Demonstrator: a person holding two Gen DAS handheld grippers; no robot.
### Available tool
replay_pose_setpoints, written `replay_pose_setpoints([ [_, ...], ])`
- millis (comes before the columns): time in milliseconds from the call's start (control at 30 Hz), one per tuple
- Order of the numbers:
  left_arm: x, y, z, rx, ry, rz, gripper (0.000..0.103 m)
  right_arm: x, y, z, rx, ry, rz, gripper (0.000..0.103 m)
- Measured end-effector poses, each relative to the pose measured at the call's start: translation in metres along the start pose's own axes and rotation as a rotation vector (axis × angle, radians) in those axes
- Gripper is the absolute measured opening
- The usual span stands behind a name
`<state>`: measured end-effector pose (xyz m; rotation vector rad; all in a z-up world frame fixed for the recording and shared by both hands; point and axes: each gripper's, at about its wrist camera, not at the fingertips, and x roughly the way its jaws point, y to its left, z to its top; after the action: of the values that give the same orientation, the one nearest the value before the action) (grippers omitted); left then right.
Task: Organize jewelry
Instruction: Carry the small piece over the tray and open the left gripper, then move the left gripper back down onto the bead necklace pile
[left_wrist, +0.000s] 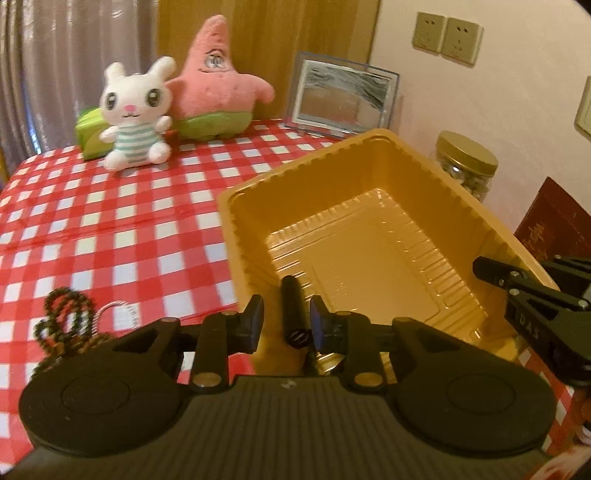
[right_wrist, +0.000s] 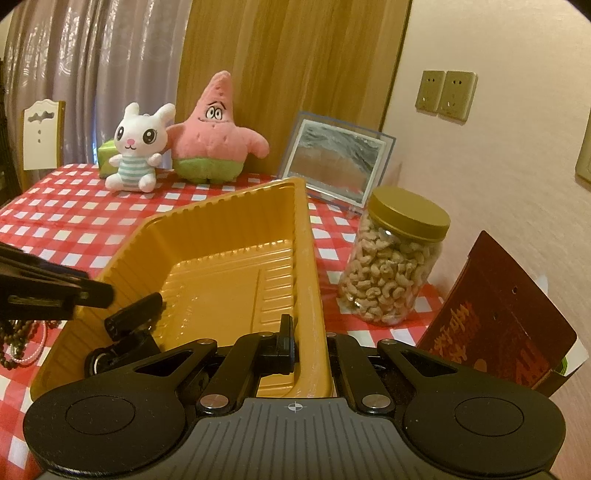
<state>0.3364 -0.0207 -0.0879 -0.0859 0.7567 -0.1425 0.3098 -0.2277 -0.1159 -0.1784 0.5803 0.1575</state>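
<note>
A gold plastic tray (left_wrist: 369, 177) (right_wrist: 306, 236) stands on the red-checked cloth. A black tube (left_wrist: 292, 306) (right_wrist: 135, 314) lies in its near left corner, over a gold-and-black piece (left_wrist: 325, 363) (right_wrist: 118, 354). My left gripper (left_wrist: 286, 321) (right_wrist: 88, 295) straddles the tube with its jaws open; a gap shows at the left pad. My right gripper (right_wrist: 308, 332) (left_wrist: 495, 273) is shut on the tray's right wall, one finger inside and one outside. Dark bead strings (left_wrist: 62, 317) (right_wrist: 18, 332) and a pale chain (left_wrist: 118, 314) lie on the cloth left of the tray.
A white rabbit plush (left_wrist: 136, 110), a pink starfish plush (left_wrist: 218, 85) and a green box (left_wrist: 88, 136) stand at the table's back. A picture frame (left_wrist: 343, 96), a jar of nuts (right_wrist: 395, 258) and a dark red box (right_wrist: 498, 317) stand right of the tray by the wall.
</note>
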Motion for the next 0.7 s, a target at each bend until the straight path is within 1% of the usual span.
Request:
replay_pose_setpoints([
  [100,-0.015,0.012,-0.007,-0.030,-0.003,0.019,0.024,0.001,-0.001,0.000,-0.001,0.000,0.001,0.003],
  [233,-0.035,0.030,-0.024,-0.059,0.014,0.058,0.024,0.001,-0.002,-0.002,-0.002,0.002,0.000,0.003],
  [367,-0.052,0.048,-0.040,-0.082,0.033,0.118,0.024,0.002,-0.002,-0.002,0.001,0.008,0.001,0.003],
  [533,-0.067,0.076,-0.053,-0.138,0.041,0.196,0.024,0.002,-0.002,-0.002,0.001,0.012,-0.001,0.003],
  [600,-0.070,0.084,-0.056,-0.139,0.037,0.213,0.025,0.002,-0.002,-0.003,0.000,0.014,-0.003,0.003],
  [700,-0.069,0.092,-0.060,-0.113,0.042,0.231,0.025,0.002,-0.001,-0.003,-0.001,0.016,-0.006,0.003],
])
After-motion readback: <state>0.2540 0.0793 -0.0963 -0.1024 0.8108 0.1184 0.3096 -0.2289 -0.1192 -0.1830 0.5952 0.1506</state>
